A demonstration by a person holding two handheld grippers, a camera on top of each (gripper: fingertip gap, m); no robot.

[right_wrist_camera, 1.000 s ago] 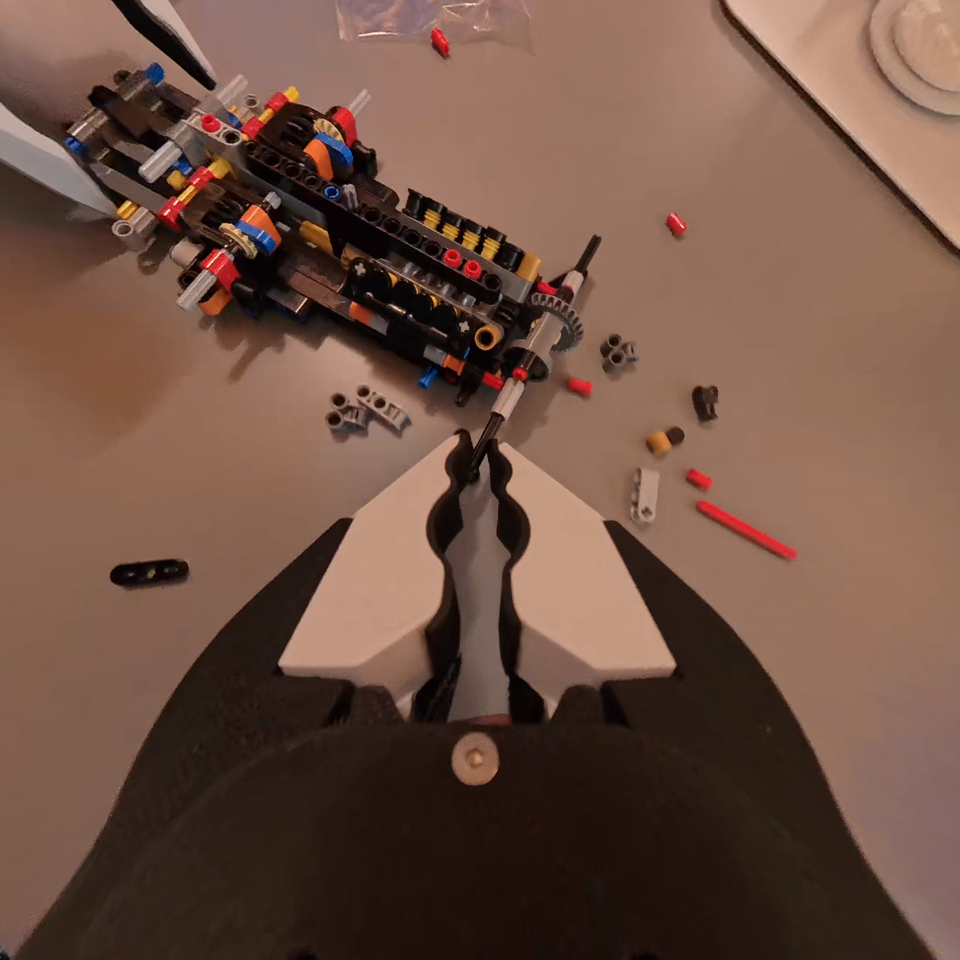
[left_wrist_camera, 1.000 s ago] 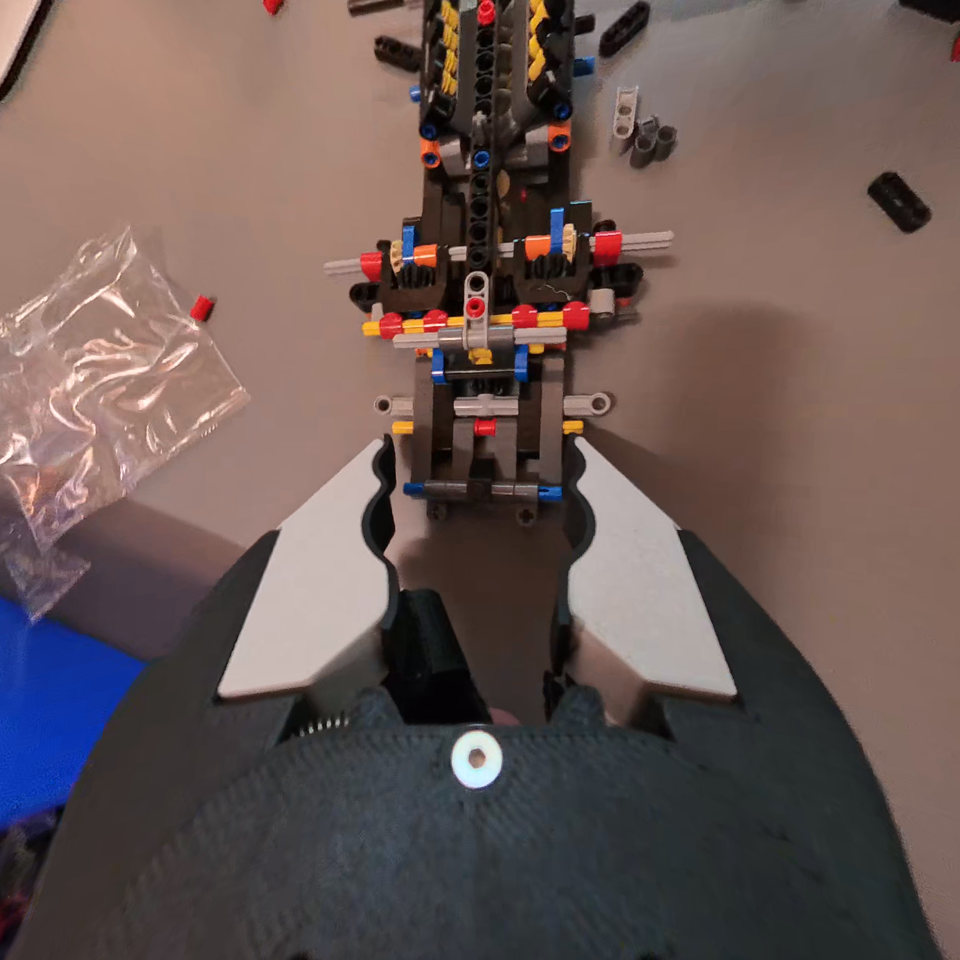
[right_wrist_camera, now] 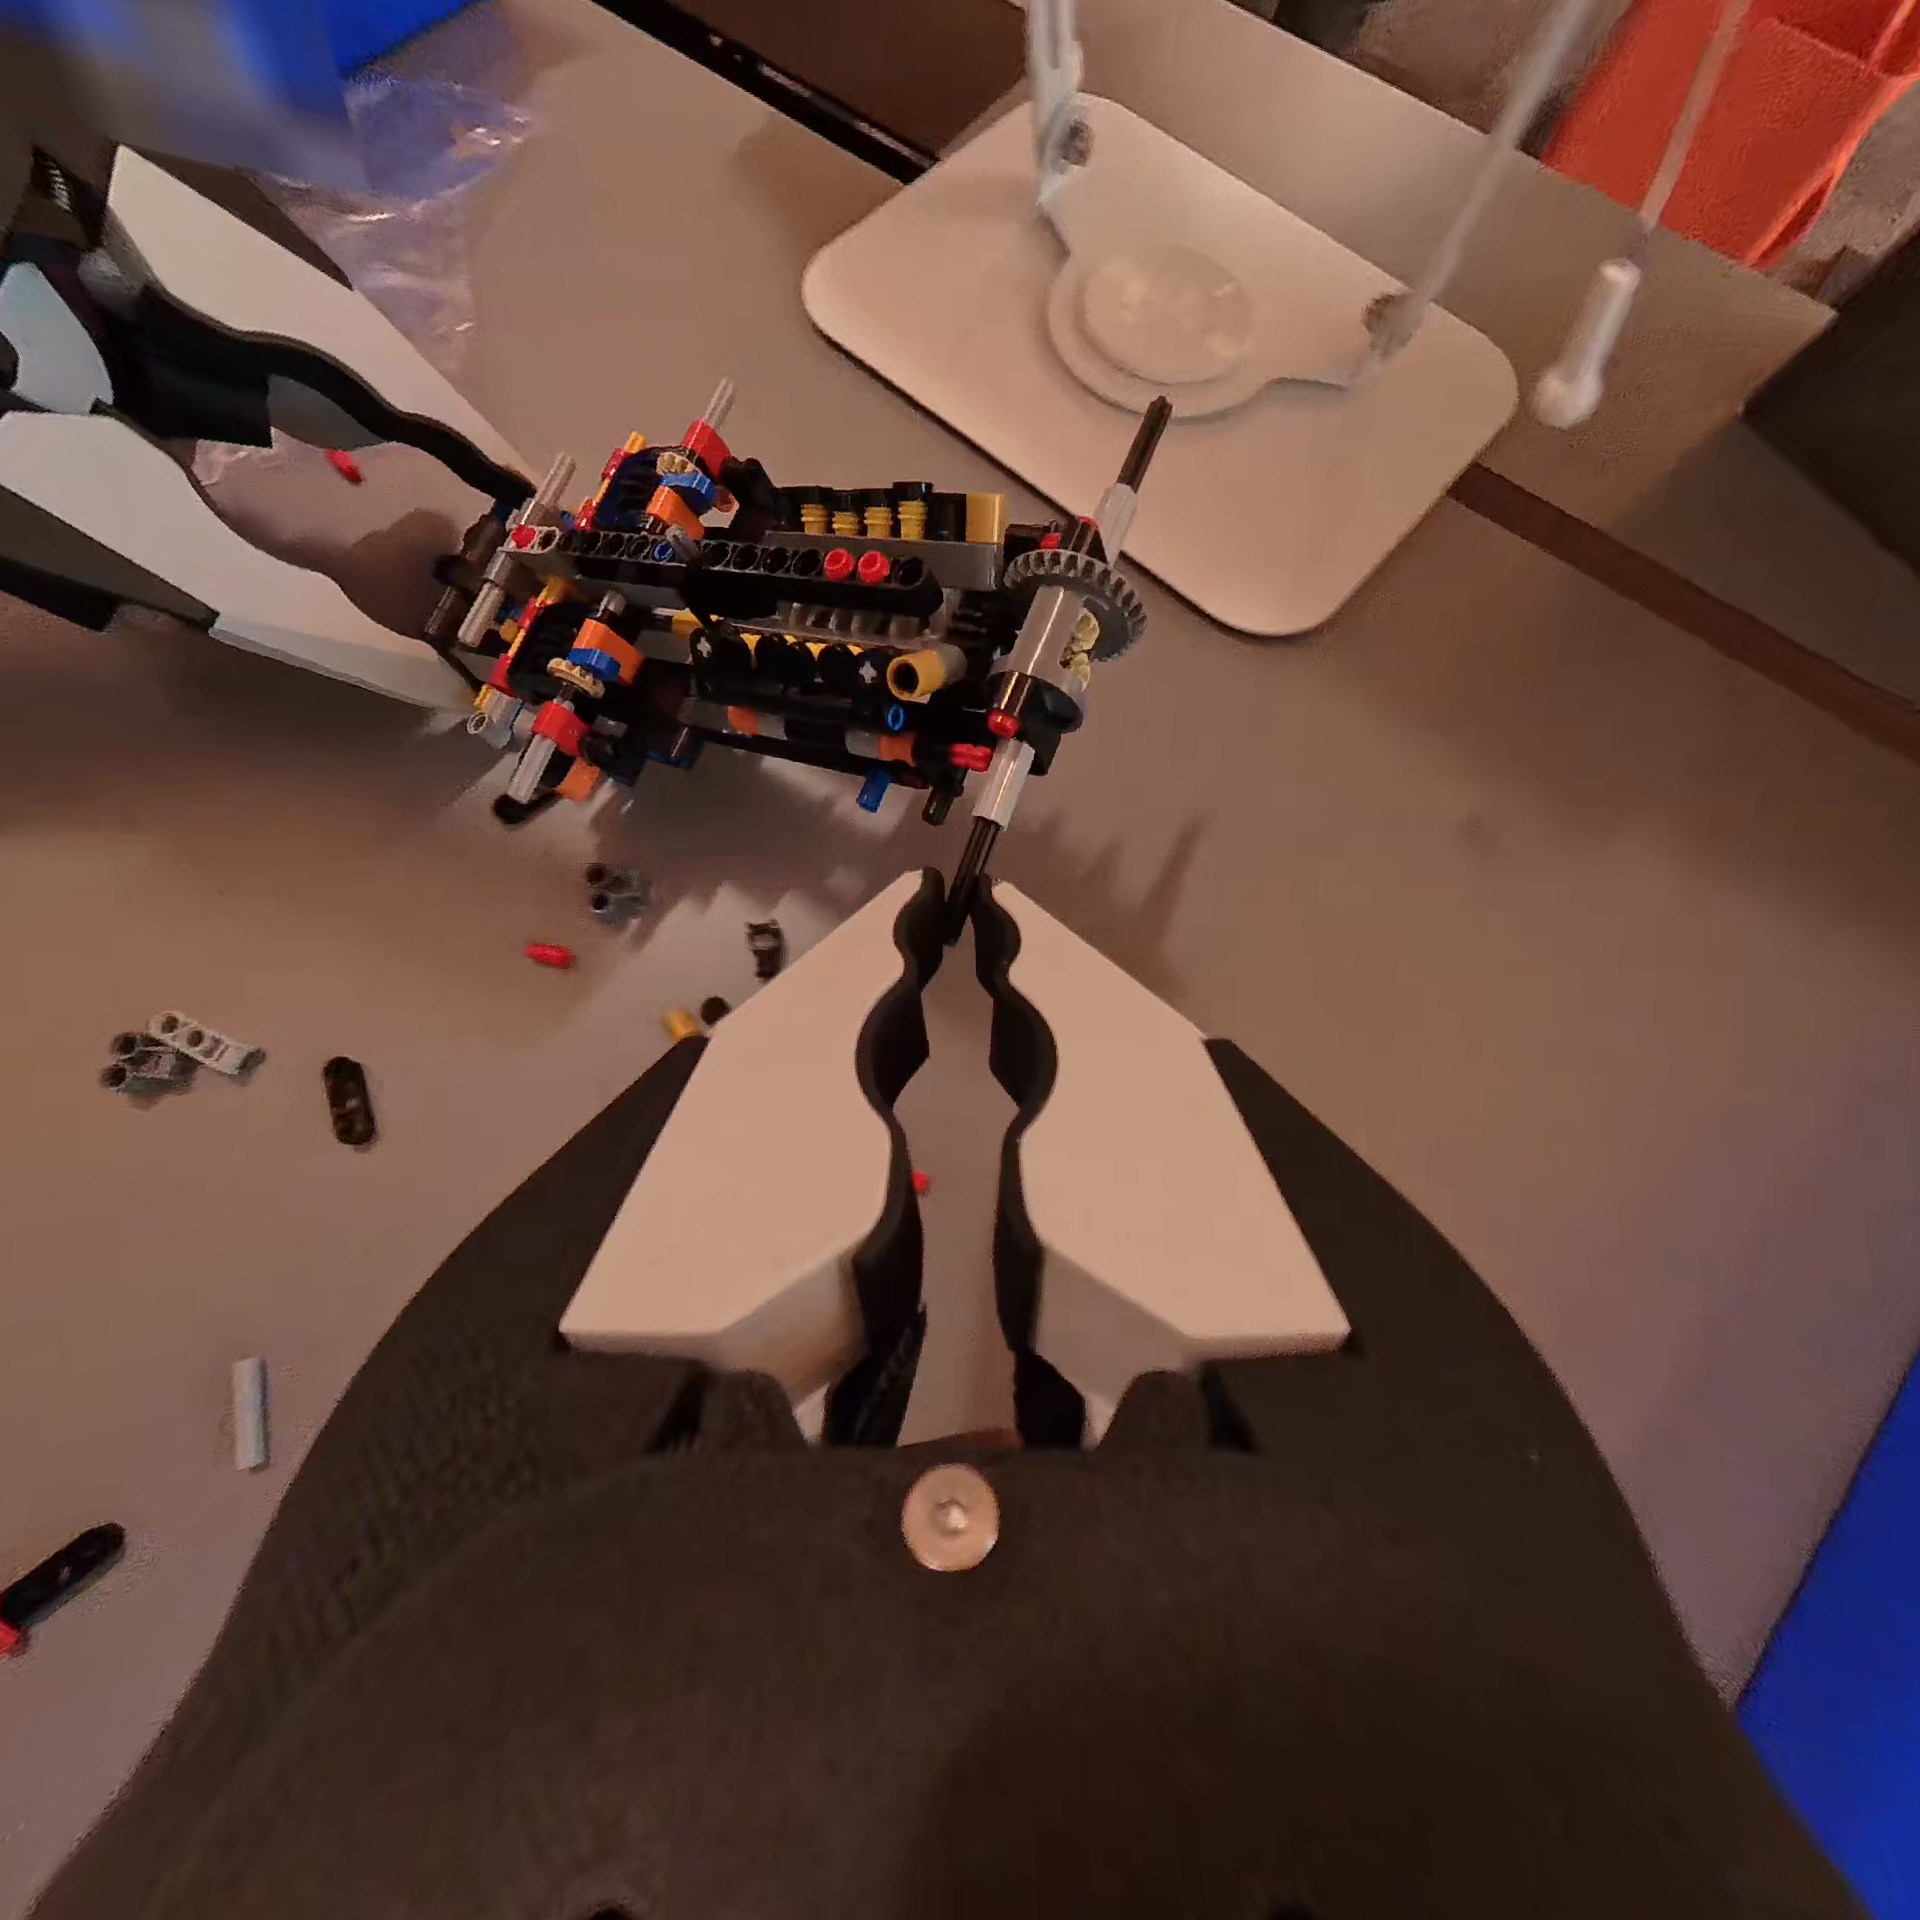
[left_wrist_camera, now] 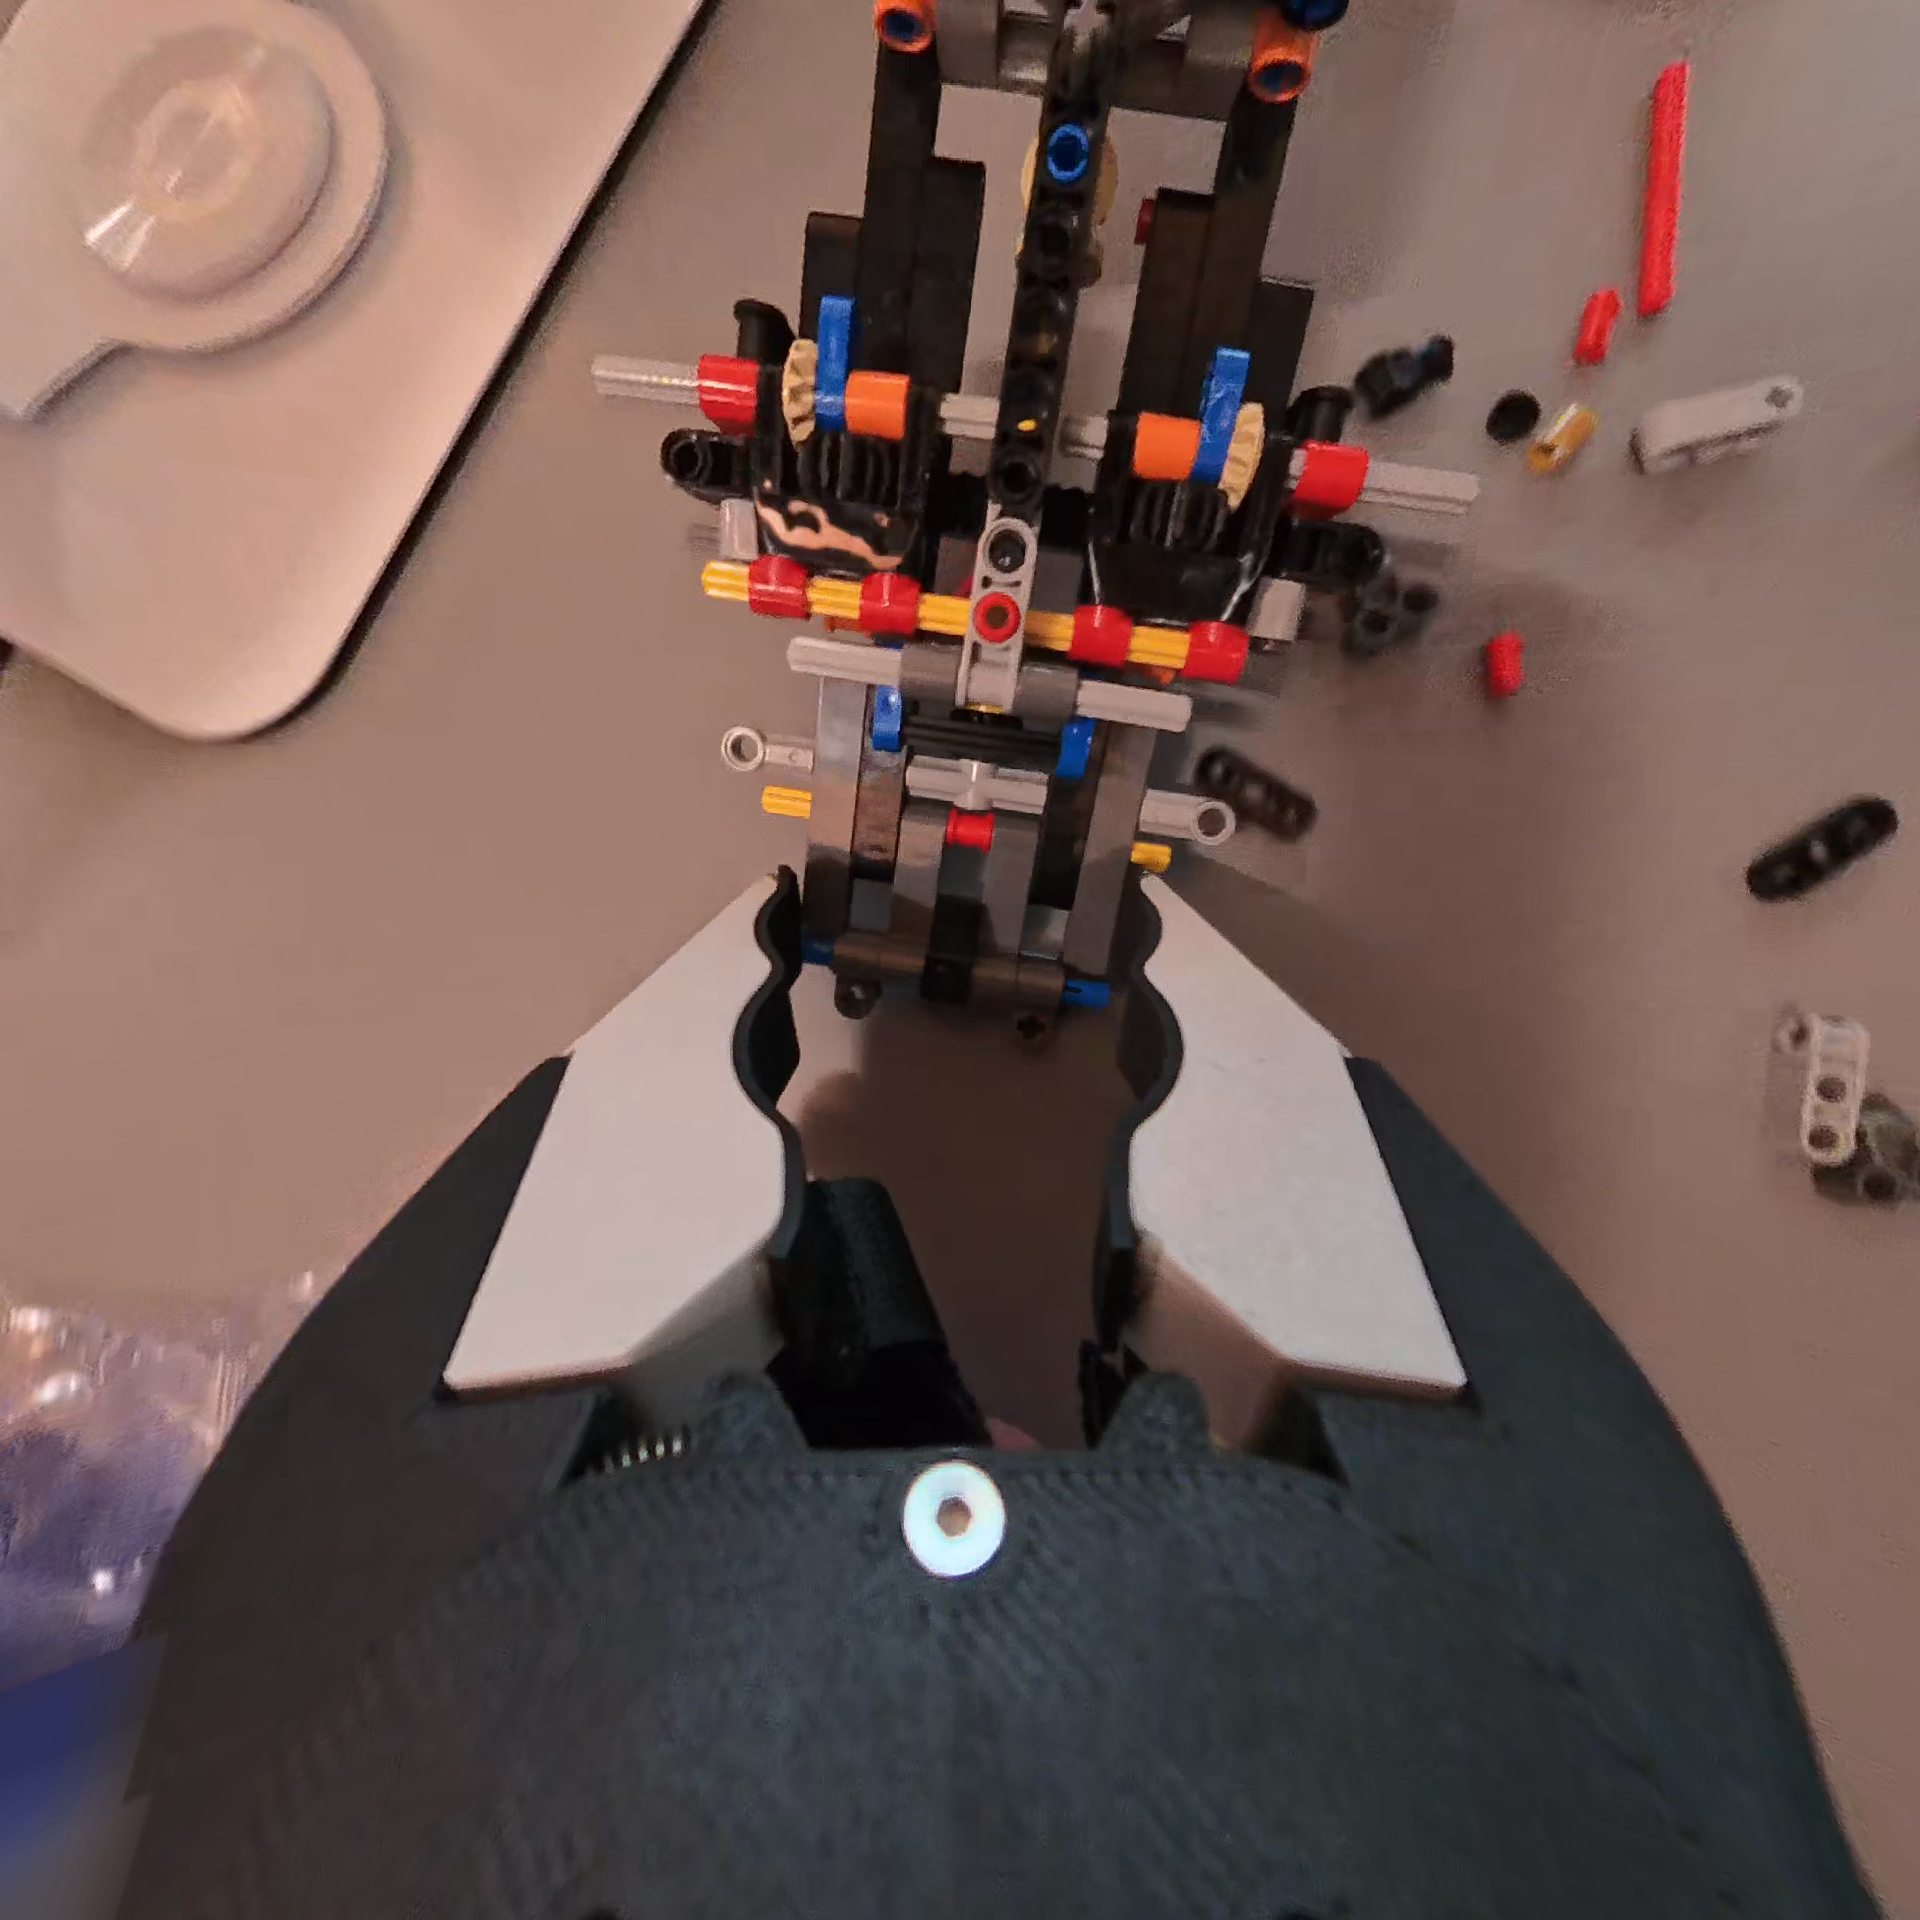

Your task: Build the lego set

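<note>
The long lego chassis (left_wrist_camera: 997, 499), black with red, yellow, blue and orange parts, runs away from my left gripper (left_wrist_camera: 961, 914). The left fingers clamp its near end from both sides. In the right wrist view the chassis (right_wrist_camera: 790, 623) hangs tilted above the table over its shadow. My right gripper (right_wrist_camera: 961, 904) is shut on the tip of a black axle (right_wrist_camera: 971, 847) that carries grey sleeves and a grey gear (right_wrist_camera: 1081, 582) at the chassis's far end. The left gripper (right_wrist_camera: 483, 592) shows at the left of that view.
A white stand base (right_wrist_camera: 1299, 499) lies just behind the chassis, and also shows in the left wrist view (left_wrist_camera: 208, 468). Loose parts are scattered on the grey table: a red axle (left_wrist_camera: 1662, 187), black beams (left_wrist_camera: 1818, 847), grey connectors (right_wrist_camera: 197, 1049). A clear bag (right_wrist_camera: 416, 208) lies at back left. The tips of one gripper are about 20 centimeters away from the tips of the other.
Both grippers have lifted the chassis and swung it round together. The white stand is now close behind it, and the bag has moved out of the left view's middle.
</note>
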